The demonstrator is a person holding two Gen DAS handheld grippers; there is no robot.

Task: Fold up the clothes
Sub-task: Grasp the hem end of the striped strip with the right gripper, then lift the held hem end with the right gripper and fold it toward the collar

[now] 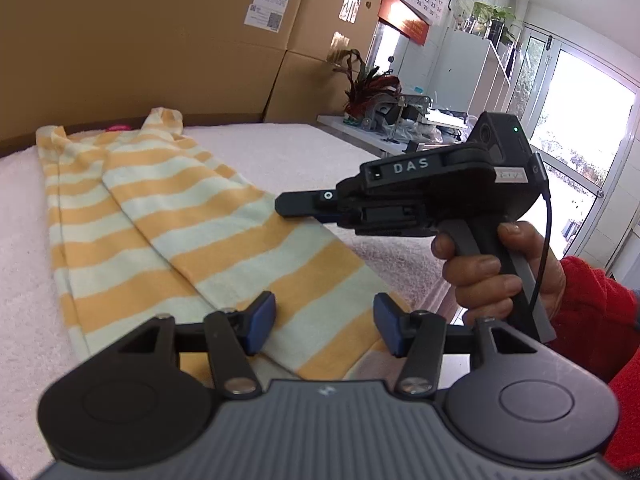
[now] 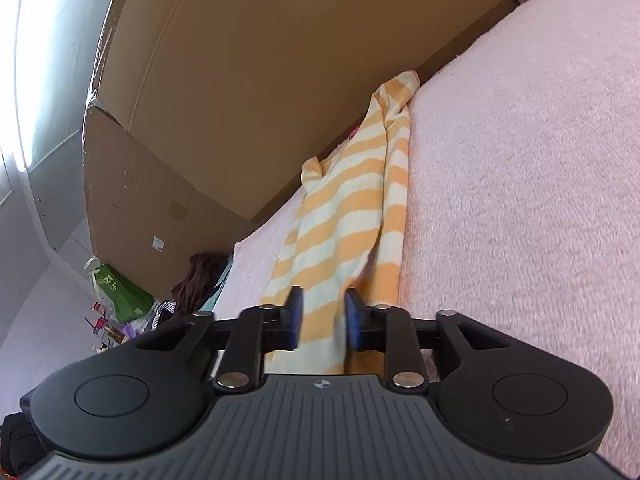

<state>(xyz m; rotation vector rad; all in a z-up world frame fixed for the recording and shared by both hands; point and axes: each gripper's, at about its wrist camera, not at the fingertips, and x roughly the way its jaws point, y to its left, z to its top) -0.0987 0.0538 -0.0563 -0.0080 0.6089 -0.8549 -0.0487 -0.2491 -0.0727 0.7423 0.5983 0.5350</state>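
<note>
Left gripper (image 1: 325,322) hovering just above the near hem of a yellow-and-white striped shirt (image 1: 160,216), blue pads (image 1: 262,320) spread wide apart with nothing between them, so released. Shirt lying flat on a pale pink fleece blanket (image 1: 24,216), stretching away ahead of the left gripper toward the far edge, one side folded over lengthwise so that a long crease runs down the middle; collar and a sleeve bunched at the far end against large cardboard boxes (image 1: 160,32). Right gripper (image 1: 288,205) ahead and to the right of the left one, held by a hand (image 1: 500,276) in a red sleeve (image 1: 592,312), fingers pointing left over the shirt's right edge, close above the cloth. From the right wrist view, right gripper (image 2: 322,320) partly open, its blue pads (image 2: 296,316) a moderate gap apart, striped cloth showing between and beyond them; cannot tell whether the pads touch the fabric, no pinch visible. Shirt (image 2: 352,200) running straight ahead of that tool toward the boxes (image 2: 240,80), blanket (image 2: 520,200) spreading off to its right. Dark clothes (image 2: 200,276) and a green bag (image 2: 120,292) heaped off to the left, beyond the blanket's edge.
</note>
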